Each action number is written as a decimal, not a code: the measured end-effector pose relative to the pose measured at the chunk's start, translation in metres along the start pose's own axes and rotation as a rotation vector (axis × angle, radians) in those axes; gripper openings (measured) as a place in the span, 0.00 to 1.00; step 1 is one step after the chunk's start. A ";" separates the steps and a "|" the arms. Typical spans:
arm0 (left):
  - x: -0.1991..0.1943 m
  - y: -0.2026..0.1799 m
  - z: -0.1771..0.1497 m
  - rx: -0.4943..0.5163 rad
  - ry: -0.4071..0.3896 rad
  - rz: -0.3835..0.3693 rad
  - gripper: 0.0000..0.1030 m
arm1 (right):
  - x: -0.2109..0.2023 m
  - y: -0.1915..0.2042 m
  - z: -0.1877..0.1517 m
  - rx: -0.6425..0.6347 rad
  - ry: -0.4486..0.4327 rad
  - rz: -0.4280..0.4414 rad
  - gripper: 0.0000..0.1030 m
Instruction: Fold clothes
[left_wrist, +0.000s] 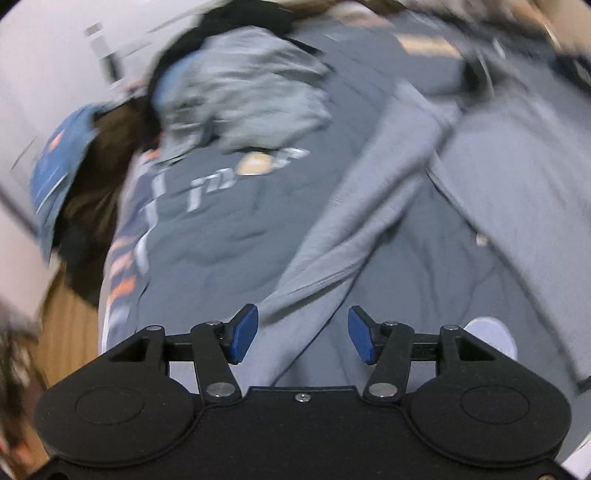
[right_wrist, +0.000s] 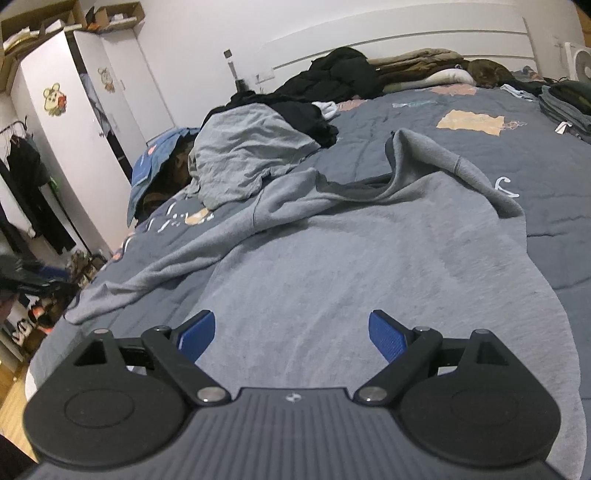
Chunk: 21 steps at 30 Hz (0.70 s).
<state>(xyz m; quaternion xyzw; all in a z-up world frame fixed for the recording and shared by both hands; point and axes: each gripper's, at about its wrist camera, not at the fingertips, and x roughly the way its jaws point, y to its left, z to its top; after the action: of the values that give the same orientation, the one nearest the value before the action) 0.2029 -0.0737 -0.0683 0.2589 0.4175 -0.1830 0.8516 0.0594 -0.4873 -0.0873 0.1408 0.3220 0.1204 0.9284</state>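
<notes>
Grey sweatshirt spread on the bed, both tongs open above it.

The sweatshirt (right_wrist: 332, 251) lies flat on the blue-grey quilt (right_wrist: 554, 155), one sleeve (left_wrist: 343, 229) stretched toward the bed's left edge. The left gripper (left_wrist: 303, 334) hovers over that sleeve, blue pads apart, holding nothing; this view is blurred. The right gripper (right_wrist: 291, 336) gapes wide over the sweatshirt's body. A crumpled grey garment (right_wrist: 247, 158) lies beyond.

Open quilt (right_wrist: 554, 177) right of grey sweatshirt (right_wrist: 369, 258) — clothes heap (right_wrist: 251, 155) blocks far left, folded stack (right_wrist: 565, 107) far right.
</notes>
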 end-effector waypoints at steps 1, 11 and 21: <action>0.011 -0.007 0.004 0.051 0.020 0.005 0.52 | 0.002 0.001 -0.001 -0.004 0.008 0.000 0.87; 0.079 -0.022 0.022 0.234 0.116 0.001 0.31 | 0.021 0.009 -0.008 -0.047 0.065 0.017 0.87; 0.000 -0.091 -0.024 0.407 0.027 -0.114 0.04 | 0.022 0.007 -0.009 -0.023 0.073 0.027 0.87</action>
<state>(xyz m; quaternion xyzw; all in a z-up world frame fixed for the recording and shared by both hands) 0.1406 -0.1321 -0.1069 0.4040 0.3970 -0.3079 0.7645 0.0688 -0.4719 -0.1041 0.1298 0.3524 0.1417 0.9159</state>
